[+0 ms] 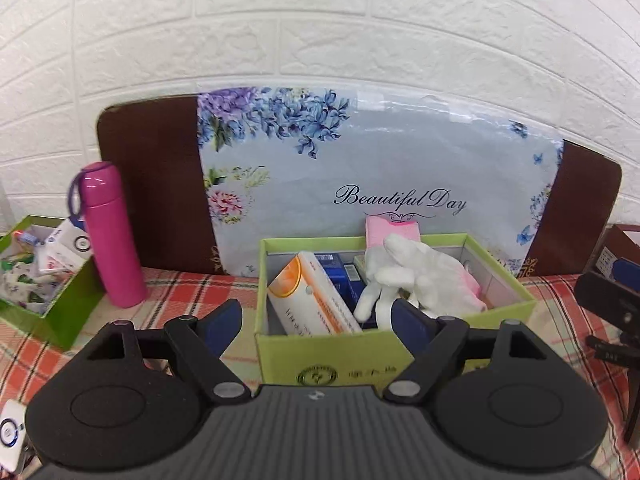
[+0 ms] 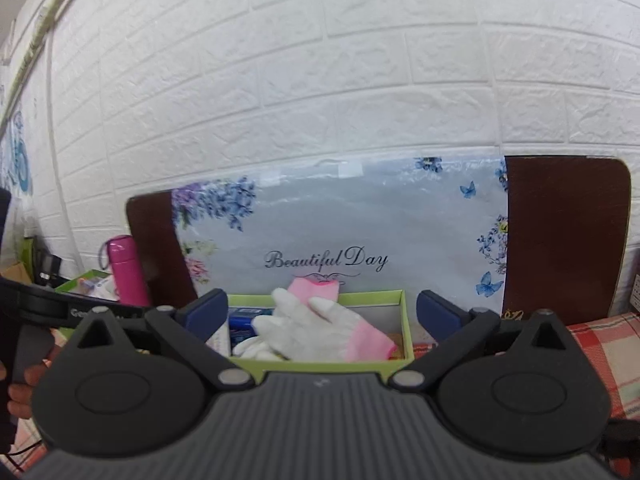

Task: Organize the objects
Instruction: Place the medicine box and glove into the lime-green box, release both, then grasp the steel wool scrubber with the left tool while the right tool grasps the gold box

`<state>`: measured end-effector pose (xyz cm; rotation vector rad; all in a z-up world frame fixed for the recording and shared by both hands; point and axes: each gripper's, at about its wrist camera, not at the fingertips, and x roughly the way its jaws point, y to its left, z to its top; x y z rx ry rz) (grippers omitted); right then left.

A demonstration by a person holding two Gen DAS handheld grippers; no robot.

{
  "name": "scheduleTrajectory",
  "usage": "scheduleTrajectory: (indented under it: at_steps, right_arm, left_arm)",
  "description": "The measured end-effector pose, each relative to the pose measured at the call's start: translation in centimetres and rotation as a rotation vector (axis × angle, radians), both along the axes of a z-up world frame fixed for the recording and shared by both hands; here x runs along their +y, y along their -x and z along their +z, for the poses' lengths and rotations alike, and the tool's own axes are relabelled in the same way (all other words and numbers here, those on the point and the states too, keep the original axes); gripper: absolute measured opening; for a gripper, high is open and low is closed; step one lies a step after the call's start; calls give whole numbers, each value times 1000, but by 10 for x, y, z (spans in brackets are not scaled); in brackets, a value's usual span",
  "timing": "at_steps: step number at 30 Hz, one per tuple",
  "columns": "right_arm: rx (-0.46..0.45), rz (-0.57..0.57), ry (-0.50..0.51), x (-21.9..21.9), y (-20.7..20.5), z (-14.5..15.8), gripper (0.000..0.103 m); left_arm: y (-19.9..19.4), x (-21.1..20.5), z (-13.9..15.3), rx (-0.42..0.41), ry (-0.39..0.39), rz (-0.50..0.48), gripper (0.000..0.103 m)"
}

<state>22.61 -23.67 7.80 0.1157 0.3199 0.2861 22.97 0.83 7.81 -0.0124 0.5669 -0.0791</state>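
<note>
A light green cardboard box (image 1: 400,354) stands on the plaid cloth in front of me. In it lie white gloves with pink cuffs (image 1: 420,272), an orange and white carton (image 1: 316,300) leaning on its left wall, and blue boxes (image 1: 340,276). My left gripper (image 1: 318,318) is open and empty, just in front of the box's near wall. In the right wrist view the same box (image 2: 406,320) and gloves (image 2: 320,328) show; my right gripper (image 2: 322,312) is open and empty, above the box's near edge.
A pink bottle (image 1: 112,232) stands left of the box. A second green box (image 1: 60,308) with small packets is at the far left. A floral "Beautiful Day" board (image 1: 380,168) leans on the white brick wall. A brown box (image 1: 624,248) is at the right edge.
</note>
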Motion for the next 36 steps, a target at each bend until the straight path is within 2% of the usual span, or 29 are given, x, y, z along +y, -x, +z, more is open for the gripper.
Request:
scheduleTrajectory:
  at_steps: [4,9,19,24,27,31,36]
  right_arm:
    - [-12,-22,34,5,38,0,103]
    - [16,-25,26,9,73,-14,103]
    - [129,-34,48,32,113,-68,103]
    - [238,-42,41,48,113,-104,103]
    - [293,-91,26,58,102,-122,103]
    - [311,-144,31,79,82,-136,102]
    - [350,-186,33,88,61,-150,94]
  left_arm:
    - [35,5,-2,-9,30,2,85]
    - [70,12,-17,-10,53,16,85]
    - [99,33,-64,74,107,97,85]
    - [104,43,-91,126,154,127,85]
    - [105,48,-101,136,165,149,85]
    - [101,52,-105,147,188,152,85]
    - [83,46,-108,140,211,149,85]
